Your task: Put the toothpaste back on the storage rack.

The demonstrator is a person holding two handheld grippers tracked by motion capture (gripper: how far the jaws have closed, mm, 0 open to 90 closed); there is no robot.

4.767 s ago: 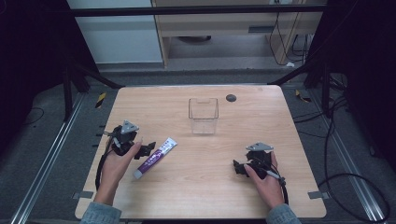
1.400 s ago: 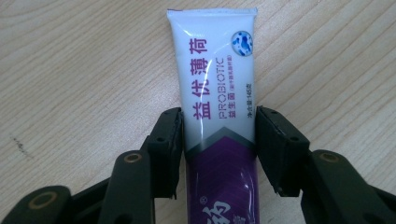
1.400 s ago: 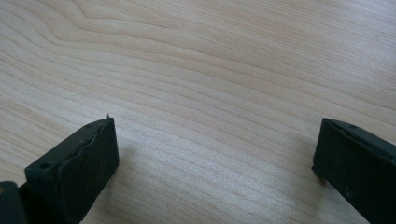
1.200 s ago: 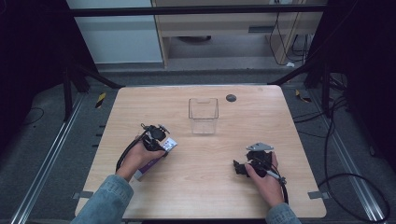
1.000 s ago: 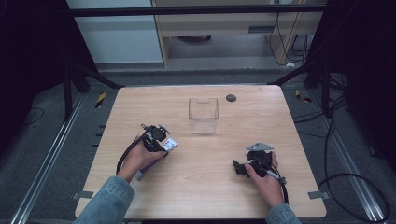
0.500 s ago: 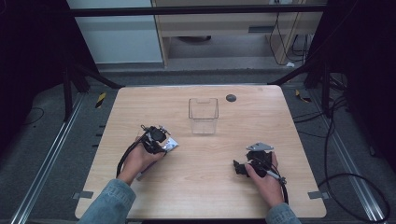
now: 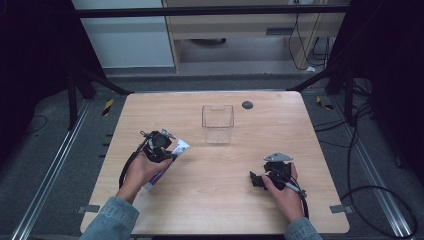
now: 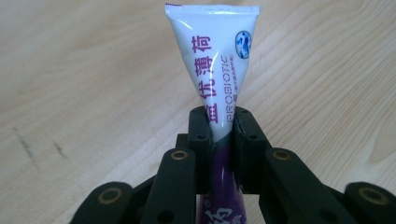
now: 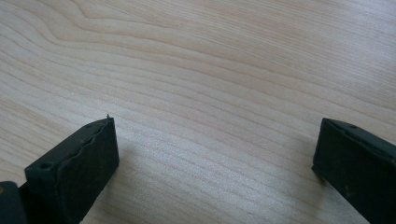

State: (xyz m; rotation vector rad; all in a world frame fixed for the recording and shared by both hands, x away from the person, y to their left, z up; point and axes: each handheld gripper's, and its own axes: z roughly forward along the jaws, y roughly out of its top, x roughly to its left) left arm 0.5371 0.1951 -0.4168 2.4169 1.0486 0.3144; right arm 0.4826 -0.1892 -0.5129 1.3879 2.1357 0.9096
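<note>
A white and purple toothpaste tube [image 8: 215, 70] with purple lettering is pinched between the jaws of my left gripper [image 8: 219, 123], which have just been closing and are now shut on it. In the high view the left gripper [image 7: 162, 145] holds the tube [image 7: 177, 148] at the table's left middle, its flat crimped end pointing toward the clear box and lifted slightly. My right gripper [image 9: 215, 149] stands open over bare wood, with nothing between its fingers; in the high view the right gripper [image 7: 260, 179] rests at the right front.
A clear plastic box [image 7: 218, 123] stands upright at the table's [image 7: 280, 125] middle back. A small dark round disc [image 7: 247, 105] lies behind and right of it. Dark floor, metal rails and cables surround the table.
My left gripper reached the tube, closed on it and has lifted its flat end a little off the wood. The right hand has kept still.
</note>
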